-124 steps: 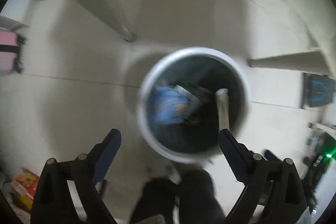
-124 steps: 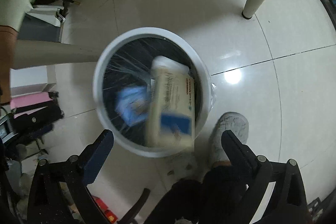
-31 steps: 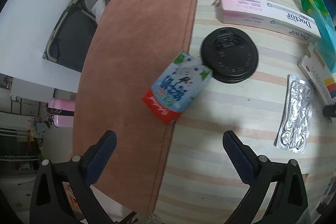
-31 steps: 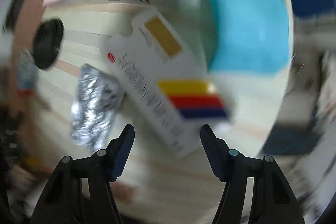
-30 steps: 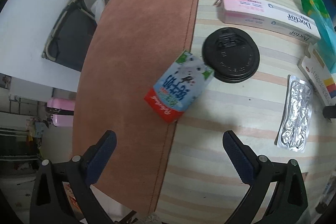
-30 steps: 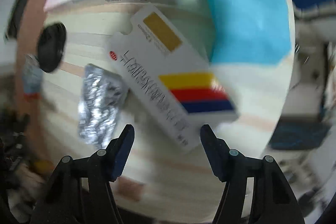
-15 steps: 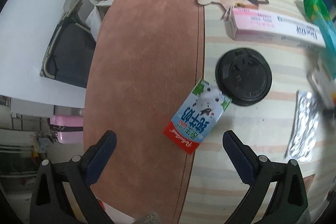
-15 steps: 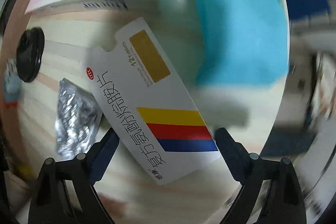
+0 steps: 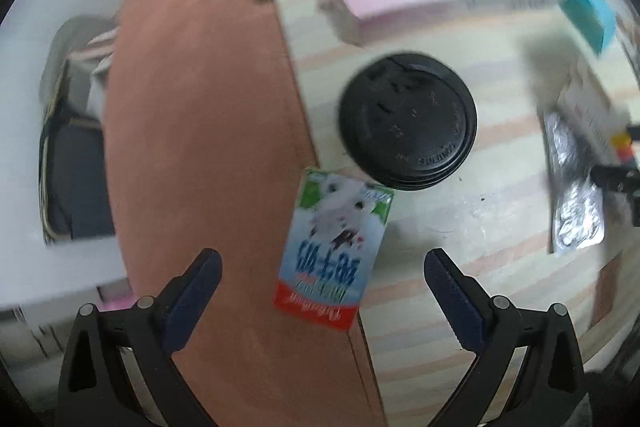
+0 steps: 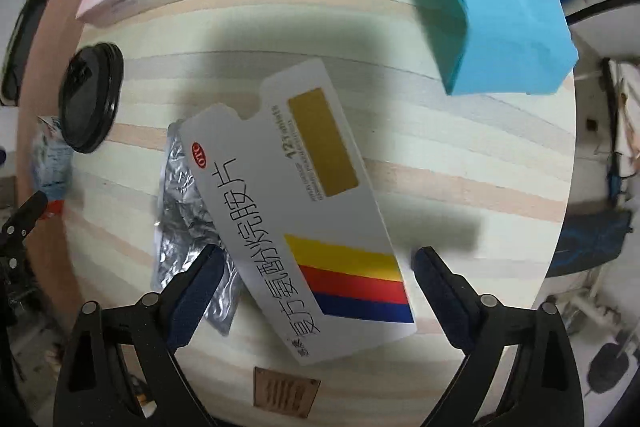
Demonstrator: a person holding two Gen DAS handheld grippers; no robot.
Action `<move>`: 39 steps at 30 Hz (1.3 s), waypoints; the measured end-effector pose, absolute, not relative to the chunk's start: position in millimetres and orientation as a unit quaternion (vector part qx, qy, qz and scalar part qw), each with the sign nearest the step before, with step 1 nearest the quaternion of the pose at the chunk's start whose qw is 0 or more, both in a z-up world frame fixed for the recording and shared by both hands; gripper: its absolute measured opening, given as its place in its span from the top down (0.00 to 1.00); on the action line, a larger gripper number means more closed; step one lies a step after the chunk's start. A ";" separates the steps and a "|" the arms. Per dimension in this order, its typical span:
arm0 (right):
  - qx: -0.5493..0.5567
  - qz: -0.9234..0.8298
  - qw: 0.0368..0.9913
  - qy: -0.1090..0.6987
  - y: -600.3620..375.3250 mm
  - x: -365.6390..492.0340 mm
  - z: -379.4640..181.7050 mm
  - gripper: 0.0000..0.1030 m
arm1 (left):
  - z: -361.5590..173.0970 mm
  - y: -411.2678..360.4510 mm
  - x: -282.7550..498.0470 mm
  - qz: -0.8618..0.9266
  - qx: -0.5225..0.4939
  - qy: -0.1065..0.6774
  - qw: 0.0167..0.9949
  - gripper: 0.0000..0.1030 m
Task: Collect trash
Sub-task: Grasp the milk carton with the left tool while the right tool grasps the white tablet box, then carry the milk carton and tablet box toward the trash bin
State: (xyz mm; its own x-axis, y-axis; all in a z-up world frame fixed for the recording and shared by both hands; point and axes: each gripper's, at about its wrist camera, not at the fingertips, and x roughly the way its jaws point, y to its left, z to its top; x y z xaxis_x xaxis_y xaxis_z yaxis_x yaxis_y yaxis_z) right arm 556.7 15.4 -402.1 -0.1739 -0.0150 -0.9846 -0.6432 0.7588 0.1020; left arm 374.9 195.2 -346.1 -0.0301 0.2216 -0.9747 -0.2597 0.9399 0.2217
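Right tongs (image 10: 316, 267) opening astride the medicine box (image 10: 296, 203); left tongs (image 9: 322, 273) apart over the milk carton (image 9: 334, 247).

Black gripper (image 10: 316, 269) frames; dark blue ribbed pads (image 10: 200, 291); silver screws

Even indoor lighting from overhead. Left wrist view shows motion blur; right wrist view is sharper. Fisheye distortion bends edges. Soft shadows fall on the table (image 10: 440, 155).
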 end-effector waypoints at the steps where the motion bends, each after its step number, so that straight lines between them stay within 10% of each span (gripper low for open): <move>1: -0.227 0.261 0.610 0.713 15.5 556.6 -399.0 0.07 | -351.2 194.2 378.5 0.165 -0.009 0.701 0.694 0.01; 5: -0.183 0.220 0.629 0.722 -0.8 558.1 -393.1 0.17 | -356.8 201.0 382.3 0.166 -0.063 0.702 0.690 0.49; 14: -0.042 0.148 0.608 0.778 -72.4 583.9 -393.2 0.12 | -366.9 190.0 331.4 0.219 -0.357 0.655 0.628 0.49; 20: -0.185 0.169 0.631 0.734 -37.5 557.5 -390.2 0.10 | -370.6 164.7 337.5 0.233 -0.294 0.665 0.646 0.50; 25: -0.184 0.184 0.657 0.707 -37.1 553.6 -379.0 0.13 | -361.3 147.1 342.4 0.245 -0.256 0.655 0.667 0.54; 27: -0.187 0.191 0.665 0.697 -45.8 534.9 -372.4 0.29 | -354.5 140.4 342.8 0.250 -0.247 0.649 0.674 0.54; 39: -0.161 0.243 0.687 0.665 -45.4 446.6 -315.9 0.29 | -275.3 110.8 289.4 0.237 -0.226 0.595 0.734 0.54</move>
